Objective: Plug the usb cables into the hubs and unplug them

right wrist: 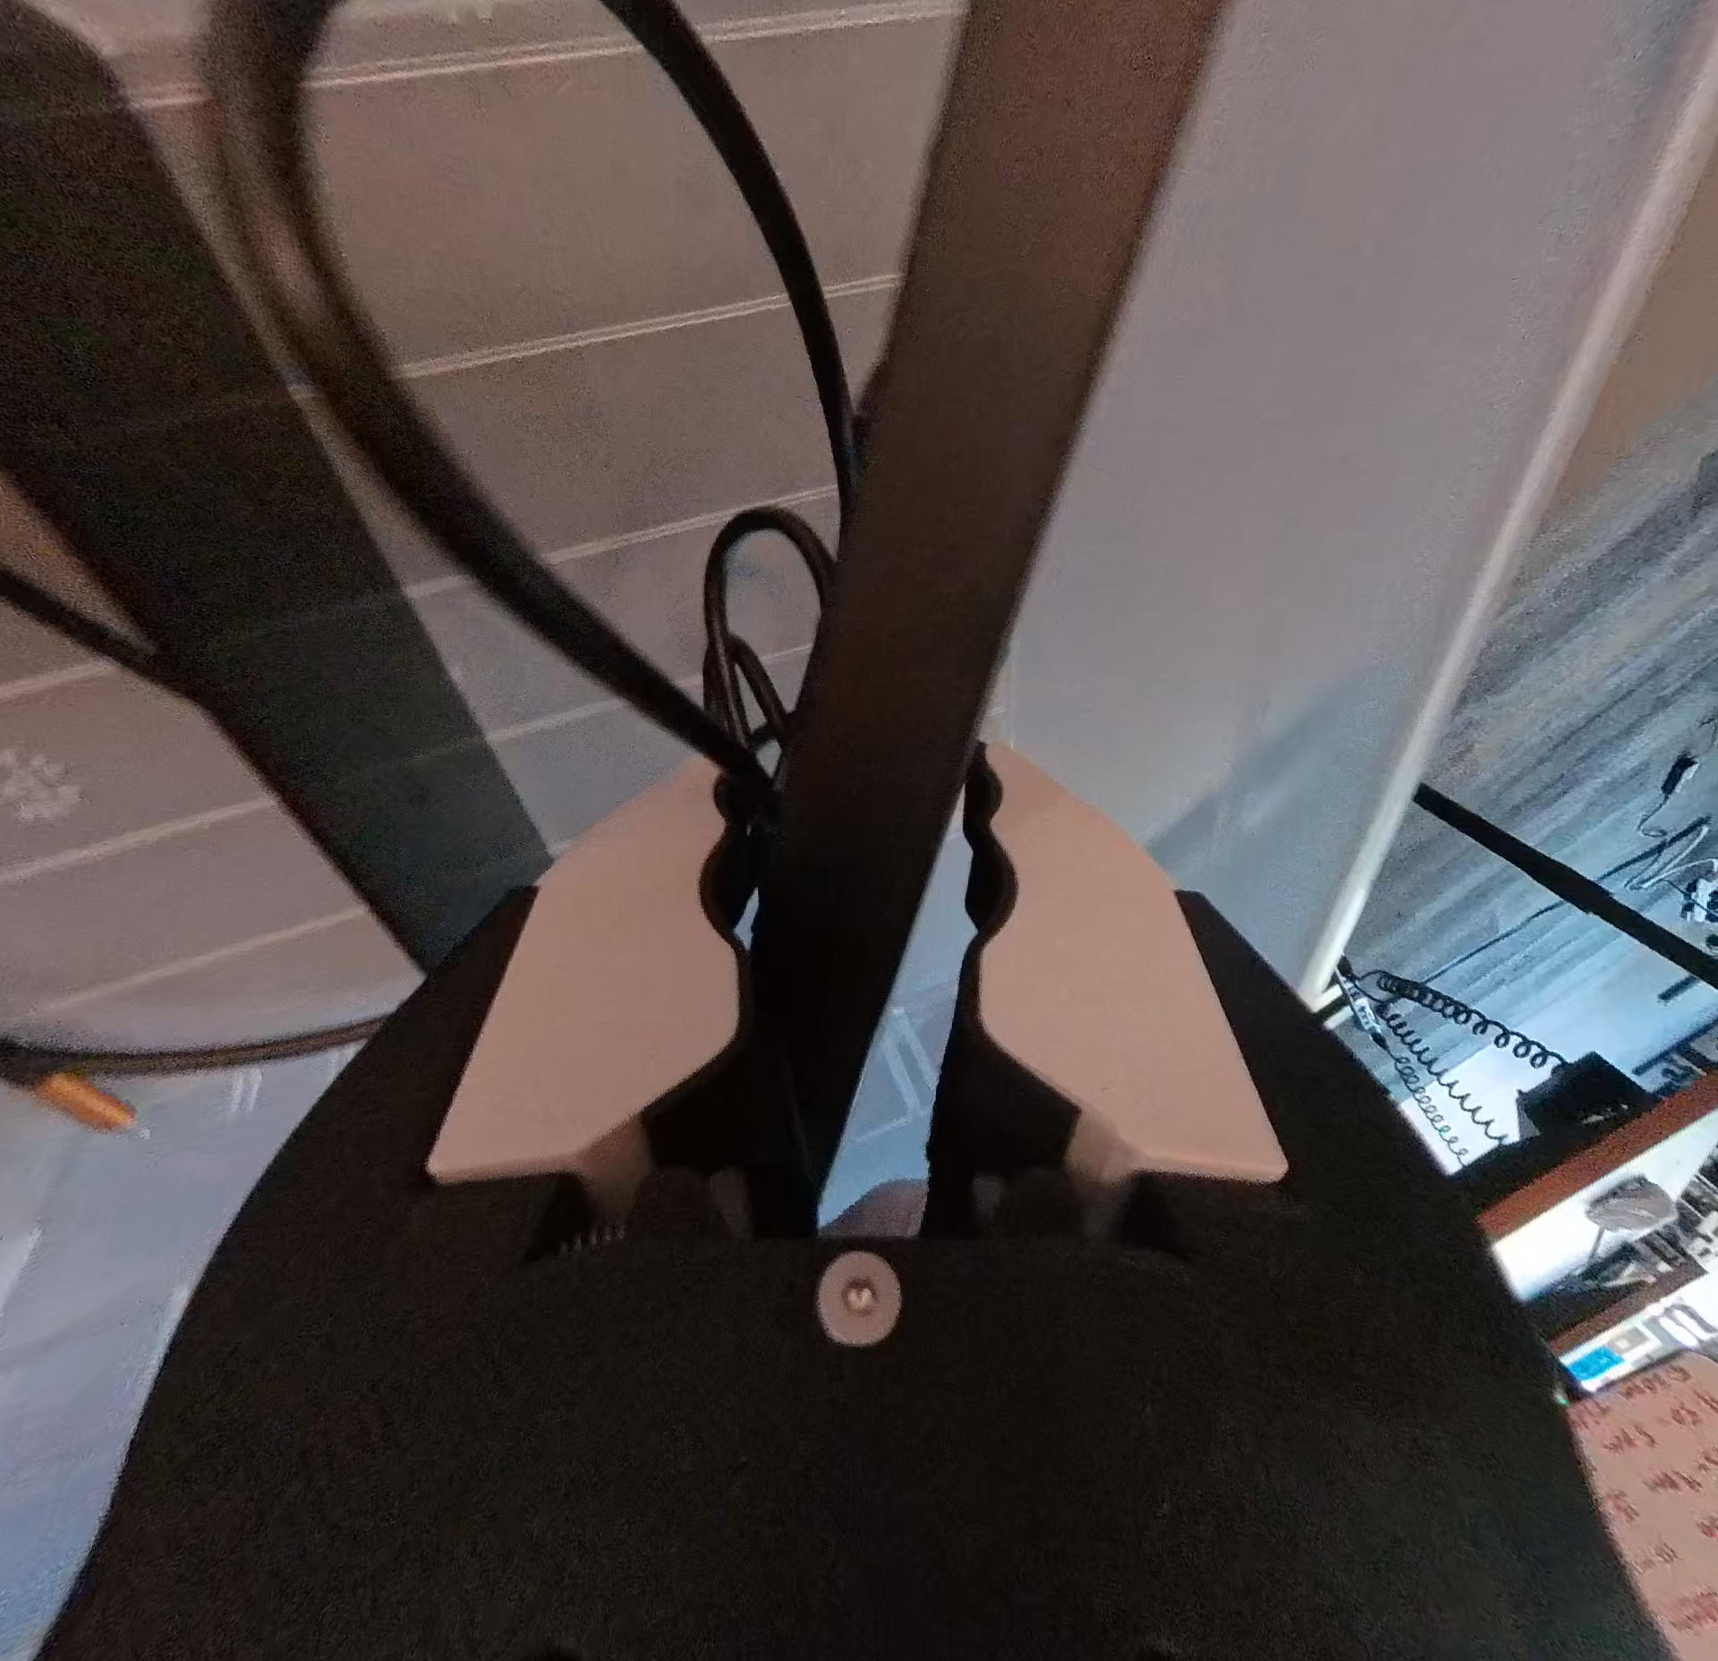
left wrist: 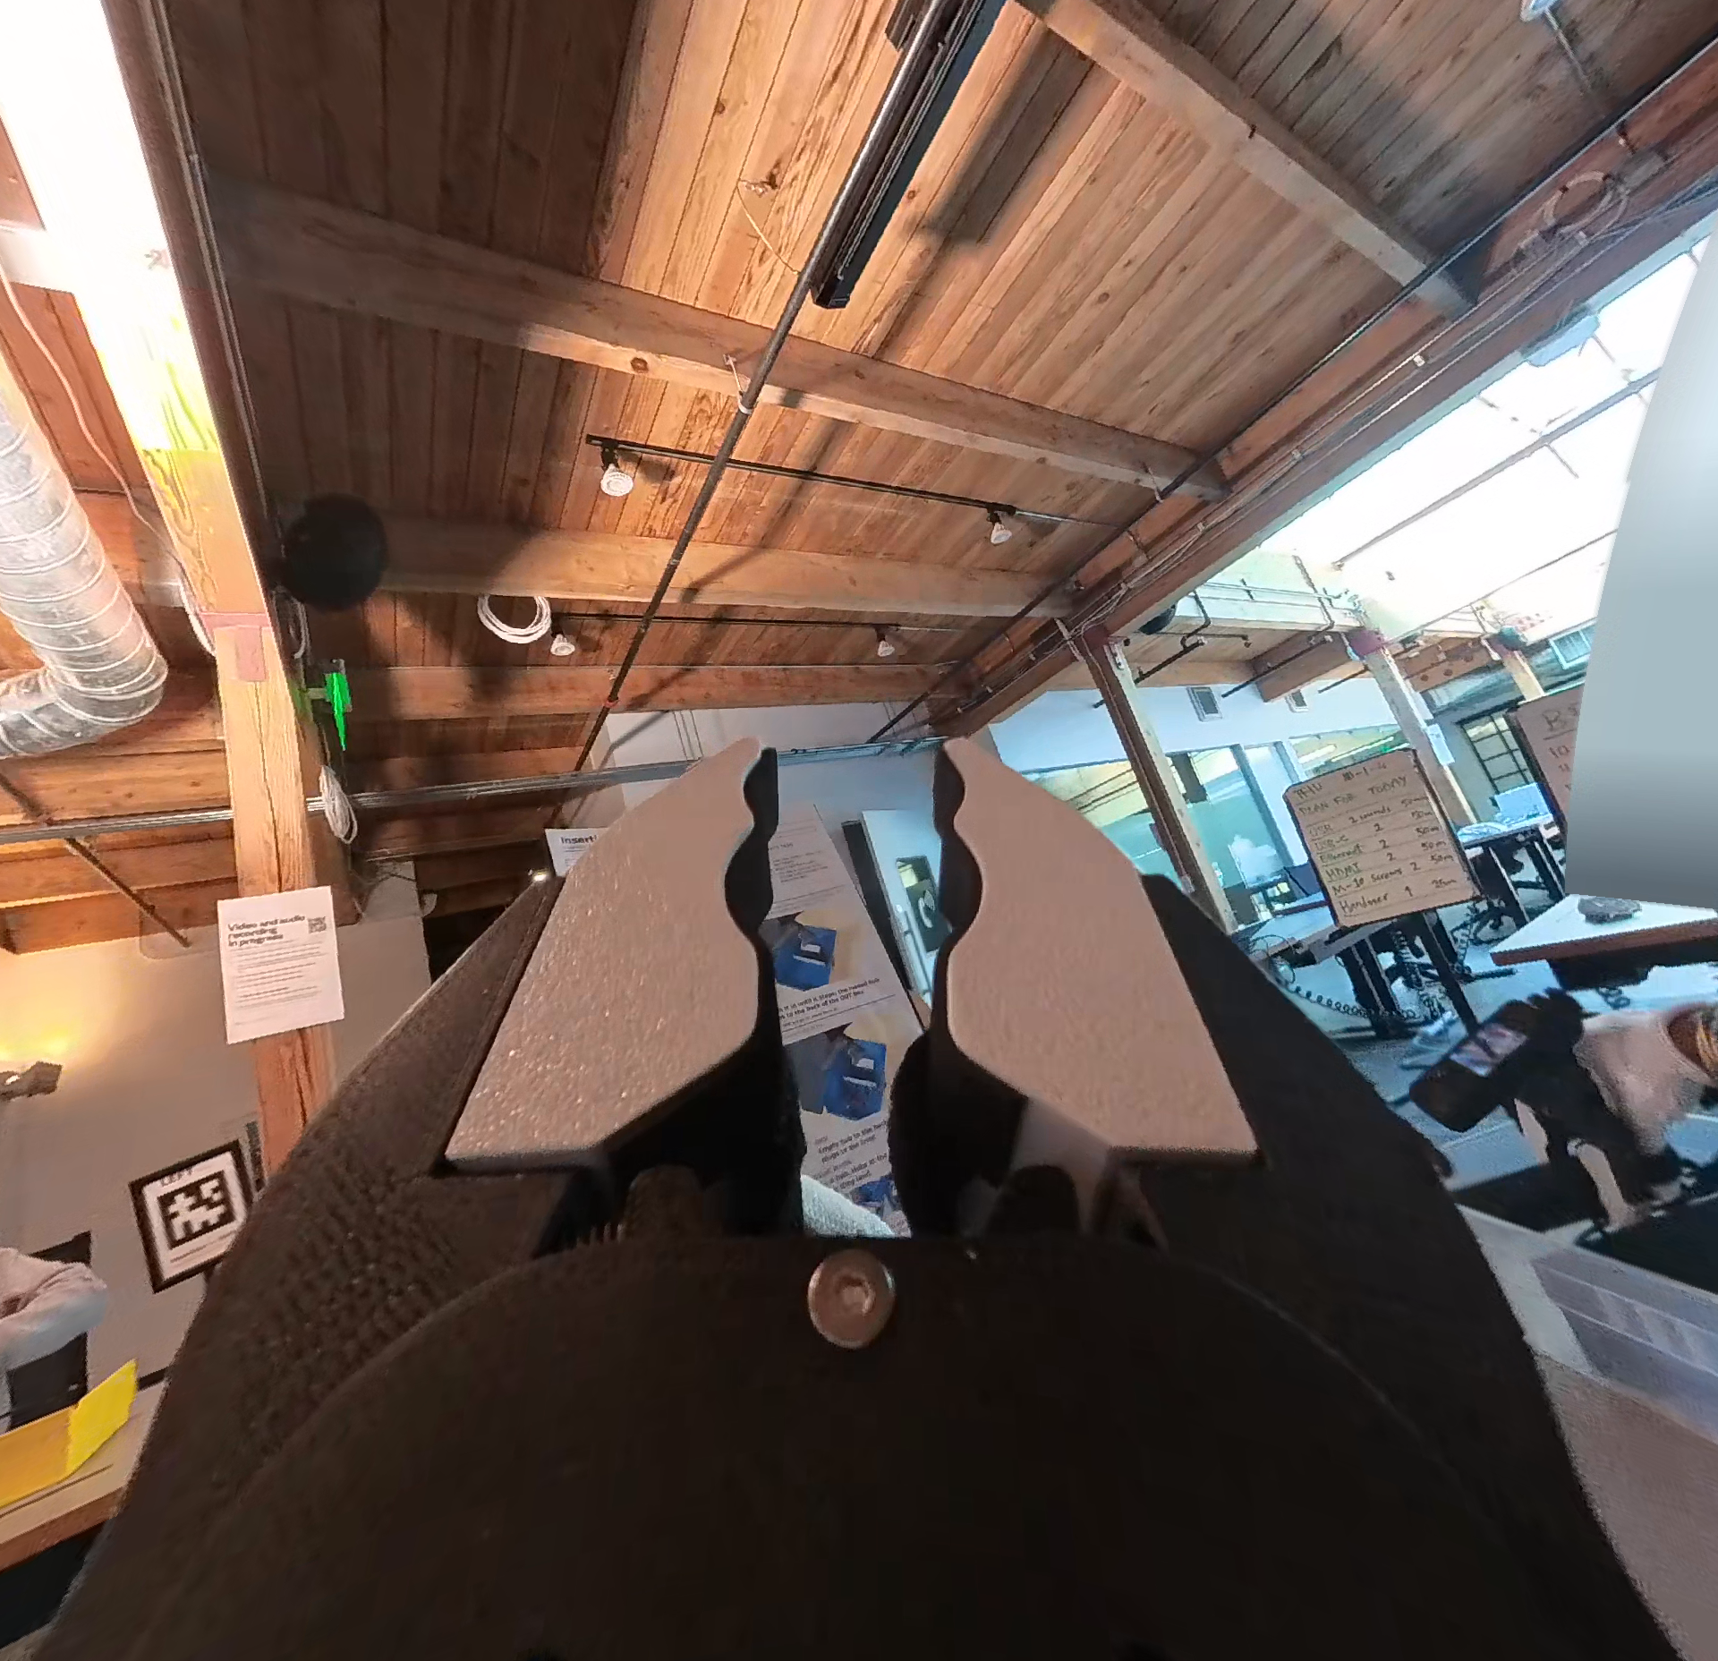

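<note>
No hub or USB plug shows clearly in either view. My left gripper points up at the wooden ceiling; its jaws stand apart with nothing between them. My right gripper is also open and points up beneath a pale surface. A black bar runs through the gap between its fingers; I cannot tell whether it touches them. A thick black cable loops at the left, and a thin black cable bundle hangs just beyond the left fingertip. The view is blurred. The right gripper also shows in the left wrist view, held by a hand.
A wooden post with a paper notice stands at the left, with a silver duct beside it. Tables and a cardboard sign stand at the right. A yellow box is at lower left. A copper-tipped cable end lies at the left. Across from one pair of fingers to the other is roughly 75 cm.
</note>
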`<state>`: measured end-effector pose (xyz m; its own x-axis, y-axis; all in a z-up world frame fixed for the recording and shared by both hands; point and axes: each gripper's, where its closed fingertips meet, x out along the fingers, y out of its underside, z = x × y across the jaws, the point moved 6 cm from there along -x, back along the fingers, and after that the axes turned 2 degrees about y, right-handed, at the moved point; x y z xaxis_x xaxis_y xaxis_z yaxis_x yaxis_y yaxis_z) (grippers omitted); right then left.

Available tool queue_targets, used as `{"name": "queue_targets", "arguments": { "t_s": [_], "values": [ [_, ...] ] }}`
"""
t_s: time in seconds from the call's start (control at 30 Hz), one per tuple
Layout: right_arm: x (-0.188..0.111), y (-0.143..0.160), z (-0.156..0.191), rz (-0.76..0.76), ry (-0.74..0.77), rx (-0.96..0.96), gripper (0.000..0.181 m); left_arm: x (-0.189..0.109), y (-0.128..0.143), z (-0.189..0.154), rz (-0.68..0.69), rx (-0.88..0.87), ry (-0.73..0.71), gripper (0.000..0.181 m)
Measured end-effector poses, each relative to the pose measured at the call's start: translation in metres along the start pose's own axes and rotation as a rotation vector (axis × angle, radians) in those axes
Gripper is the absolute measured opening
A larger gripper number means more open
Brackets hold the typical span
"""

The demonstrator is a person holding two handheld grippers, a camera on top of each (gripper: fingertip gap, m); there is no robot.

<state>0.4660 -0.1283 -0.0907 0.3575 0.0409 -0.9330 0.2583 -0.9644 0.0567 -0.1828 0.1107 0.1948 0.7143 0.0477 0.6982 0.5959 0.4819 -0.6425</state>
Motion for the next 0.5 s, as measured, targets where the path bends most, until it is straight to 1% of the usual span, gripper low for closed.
{"name": "queue_targets", "arguments": {
  "t_s": [0.07, 0.13, 0.2, 0.27, 0.33, 0.4, 0.47, 0.5],
  "values": [
    [0.005, -0.005, -0.003, -0.058, 0.032, 0.033, 0.041, 0.001, 0.000, -0.001, 0.003, 0.006, -0.001, 0.031],
    [0.006, -0.008, -0.002, -0.109, 0.043, 0.004, 0.041, 0.001, 0.001, -0.001, 0.007, 0.007, 0.004, 0.031],
    [0.005, -0.008, -0.002, -0.095, 0.049, 0.004, 0.042, 0.001, 0.001, -0.001, 0.014, 0.007, 0.004, 0.031],
    [0.000, -0.008, -0.005, -0.094, 0.039, 0.050, 0.057, 0.001, 0.001, -0.001, 0.018, 0.010, 0.003, 0.031],
    [-0.014, -0.009, -0.009, -0.145, 0.013, 0.098, 0.061, 0.001, 0.001, -0.001, 0.018, 0.012, 0.002, 0.031],
    [-0.033, -0.006, -0.012, -0.198, -0.031, 0.155, 0.060, 0.001, 0.000, -0.001, 0.019, 0.015, 0.002, 0.031],
    [-0.049, 0.005, -0.010, -0.174, -0.132, 0.213, 0.047, 0.000, -0.001, -0.001, 0.017, 0.020, -0.002, 0.031],
    [-0.055, 0.014, -0.007, -0.120, -0.185, 0.235, 0.045, 0.000, -0.002, 0.000, 0.016, 0.021, -0.006, 0.031]
  ]
}}
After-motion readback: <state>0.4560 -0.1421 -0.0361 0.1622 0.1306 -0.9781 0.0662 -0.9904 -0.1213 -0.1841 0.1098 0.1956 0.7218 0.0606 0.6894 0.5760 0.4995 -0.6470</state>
